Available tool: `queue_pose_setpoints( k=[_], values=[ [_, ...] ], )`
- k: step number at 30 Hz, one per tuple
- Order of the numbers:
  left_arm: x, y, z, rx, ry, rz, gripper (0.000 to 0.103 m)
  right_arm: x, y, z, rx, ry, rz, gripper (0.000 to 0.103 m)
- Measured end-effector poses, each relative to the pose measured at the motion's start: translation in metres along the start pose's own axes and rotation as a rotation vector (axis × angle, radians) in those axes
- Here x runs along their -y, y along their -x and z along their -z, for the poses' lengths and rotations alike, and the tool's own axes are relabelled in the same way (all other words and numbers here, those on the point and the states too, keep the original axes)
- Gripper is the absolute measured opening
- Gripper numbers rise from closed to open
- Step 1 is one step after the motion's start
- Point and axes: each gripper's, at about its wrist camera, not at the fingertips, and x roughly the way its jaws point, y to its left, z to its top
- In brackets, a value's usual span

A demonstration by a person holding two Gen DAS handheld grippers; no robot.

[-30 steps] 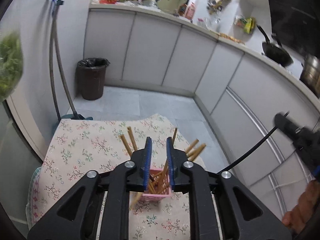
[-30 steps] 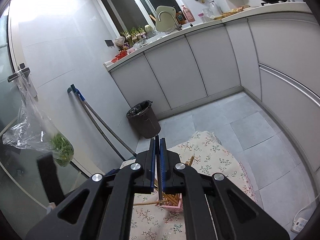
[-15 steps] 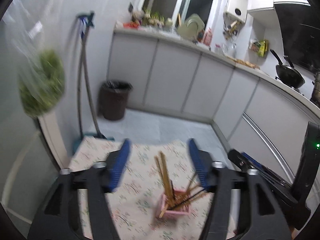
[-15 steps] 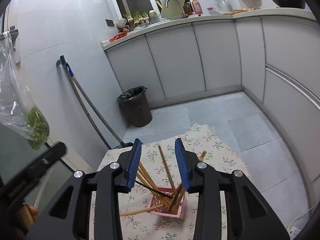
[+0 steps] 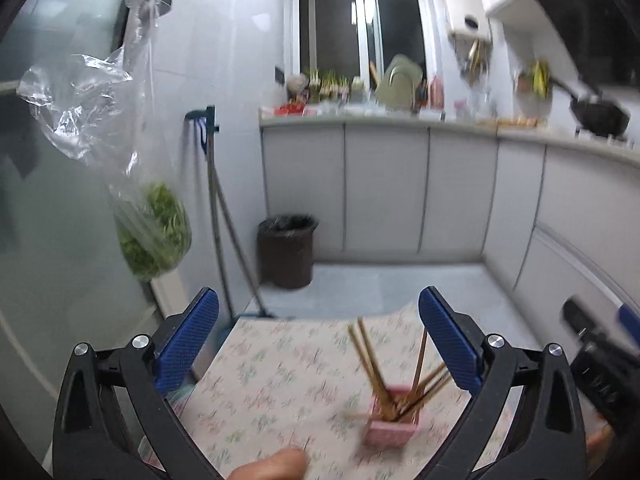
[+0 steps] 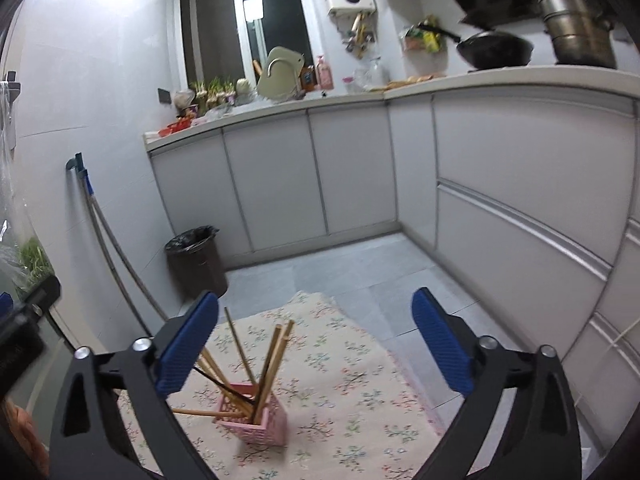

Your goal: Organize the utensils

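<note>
I have my left gripper [image 5: 319, 344] spread wide with nothing between its blue pads; its jaws have just been opening. My right gripper [image 6: 315, 346] is likewise released and empty, its jaws also having just opened. Both hang above the counter [image 6: 360, 380], which is covered in a floral cloth. The cloth around the holder lies bare, so I see free room on every side.

The pink holder [image 6: 256, 420] stands toward the near left part of the counter in the right wrist view, below and just inside my right gripper's left finger. Chopsticks [image 6: 276, 356] stick out of it at splayed angles, and one lies nearly flat over its left rim. In the left wrist view the holder [image 5: 392, 428] is blurred, low beside the right finger.

Past the counter's far edge the tiled floor [image 6: 360, 264] is open up to the cabinets [image 6: 280, 184], with a dark bin [image 6: 196, 260] by the wall.
</note>
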Motion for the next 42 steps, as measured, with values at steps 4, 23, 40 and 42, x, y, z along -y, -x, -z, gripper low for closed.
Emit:
queue_pose_setpoints(
  k=[4,23,40,42],
  values=[
    [0.009,0.003,0.010,-0.012,0.014,0.010,0.096,0.003,0.012,0.001,0.045,0.057,0.109,0.096],
    [0.034,0.015,0.010,-0.035,-0.002,0.092,0.096,0.025,0.015,-0.005,-0.036,0.019,0.128,0.096],
    [0.035,0.021,0.010,-0.002,0.006,0.073,0.096,0.027,0.017,-0.001,-0.070,0.010,0.112,0.096],
    [0.036,0.020,0.011,-0.010,0.001,0.072,0.096,0.026,0.017,-0.002,-0.070,0.010,0.112,0.096]
  ],
)
